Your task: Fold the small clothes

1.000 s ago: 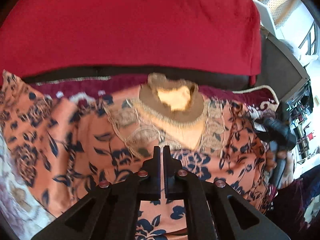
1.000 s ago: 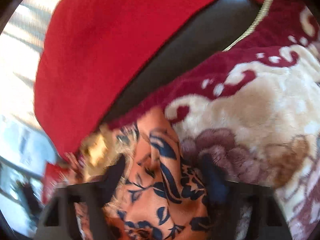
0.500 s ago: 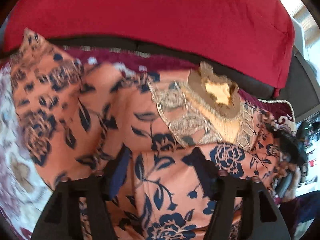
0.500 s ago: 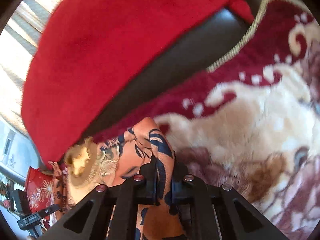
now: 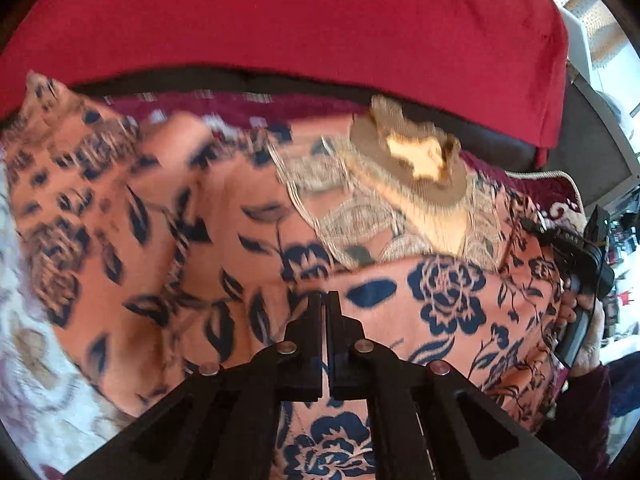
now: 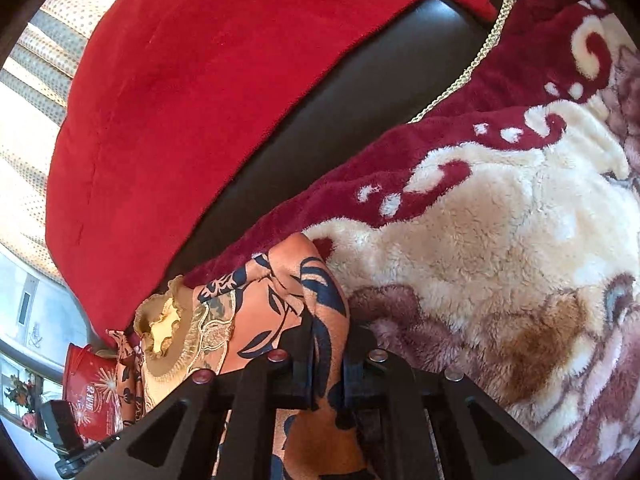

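On the blanket (image 6: 500, 240), right hand-held gripper (image 6: 326, 344) pinches orange dress (image 6: 280, 304).

Your right gripper (image 6: 326, 344) pinched the orange floral garment (image 6: 276, 312).
The plush blanket (image 6: 500, 264) spread toward three o'clock; the red cushion (image 6: 200, 100) sat at eleven.

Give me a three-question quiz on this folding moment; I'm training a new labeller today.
1. True or false: the right gripper is shut on the dress.
2. The blanket under the dress is mainly: A) cream and maroon, B) plain blue, C) green.
3. Fill in: the left gripper's jaws are ____.

Key: 1 true. 2 A. 3 shut; whether they pinch any dress fabric cannot be told.
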Demonstrator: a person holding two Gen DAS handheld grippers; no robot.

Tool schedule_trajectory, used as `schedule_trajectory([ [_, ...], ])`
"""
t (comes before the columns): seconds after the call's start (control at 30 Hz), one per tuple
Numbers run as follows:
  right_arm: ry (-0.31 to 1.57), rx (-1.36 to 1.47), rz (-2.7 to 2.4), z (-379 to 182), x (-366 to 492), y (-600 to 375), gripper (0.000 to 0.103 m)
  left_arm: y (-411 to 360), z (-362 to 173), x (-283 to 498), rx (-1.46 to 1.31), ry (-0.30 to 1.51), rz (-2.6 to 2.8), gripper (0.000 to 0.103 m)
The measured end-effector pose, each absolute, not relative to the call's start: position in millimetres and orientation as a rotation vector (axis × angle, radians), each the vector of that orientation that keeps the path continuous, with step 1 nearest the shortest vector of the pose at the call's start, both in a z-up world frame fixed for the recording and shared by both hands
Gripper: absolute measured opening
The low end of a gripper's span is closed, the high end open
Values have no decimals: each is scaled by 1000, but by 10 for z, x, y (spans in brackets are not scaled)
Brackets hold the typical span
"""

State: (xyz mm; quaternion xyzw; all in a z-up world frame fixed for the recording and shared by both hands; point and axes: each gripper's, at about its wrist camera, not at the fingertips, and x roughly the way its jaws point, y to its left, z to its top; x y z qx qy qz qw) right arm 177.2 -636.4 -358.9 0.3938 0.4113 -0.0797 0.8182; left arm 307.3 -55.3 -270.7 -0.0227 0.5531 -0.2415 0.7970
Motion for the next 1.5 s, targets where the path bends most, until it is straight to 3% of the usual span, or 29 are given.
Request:
schedule_trajectory([
  [0.1,878,860,-165,-3640,1822,-6308,10,-472,-2622,3107,-62,1182,-467,4],
  [0.13,879,862,-165,-3643,1821,-6312,10,-441,-2654,3167,-86,1224,-471,23],
  [0.17,879,862,-165,-3652,1838,-6288,10,-427,-2735,3170,-109,1300,-472,63],
  [0.2,879,861,-166,-3647,1836,-6290,10,-417,-2838,3176,-111,1366,-452,80],
  [0.23,879,860,-166,-3646,1832,-6296,10,-421,-2936,3141,-110,1417,-424,85],
  [0.4,879,867,-165,-3662,1831,-6276,10,-407,-3165,3084,-168,1465,-414,82],
  [0.43,879,865,-164,-3657,1827,-6278,10,-367,-3131,3093,-206,1429,-417,62],
  [0.47,880,863,-163,-3649,1824,-6279,10,-338,-3103,3099,-217,1413,-424,30],
  [0.53,877,859,-163,-3649,1815,-6273,10,-283,-3047,3136,-221,1396,-422,7],
  [0.67,864,831,-176,-3613,1815,-6241,10,-227,-2701,3162,-244,1264,-472,5],
  [0.83,811,805,-223,-3549,1783,-6245,10,-305,-1862,3205,-187,1015,-531,5],
  [0.97,737,845,-320,-3572,1692,-6366,10,-256,-1659,3202,-122,905,-505,5],
  [1.13,673,1034,-447,-3765,1385,-6721,10,-173,-2597,3431,-29,1150,-356,7],
  [1.2,624,989,-436,-3563,1269,-6680,13,-148,-3007,3457,42,1281,-292,7],
  [1.3,603,927,-243,-3235,1256,-6383,13,97,-2995,3363,-56,1282,-327,8],
  [1.33,612,896,-175,-3150,1301,-6233,13,238,-2900,3318,-109,1247,-349,14],
  [1.4,663,807,-88,-3063,1440,-5898,13,566,-2693,3261,-162,1171,-328,40],
  [1.43,703,778,-46,-3070,1504,-5724,13,741,-2606,3242,-164,1142,-284,66],
  [1.47,757,755,-5,-3102,1604,-5542,13,944,-2538,3248,-167,1109,-216,79],
  [1.5,831,729,30,-3181,1730,-5335,15,1156,-2489,3264,-184,1077,-154,79],
])
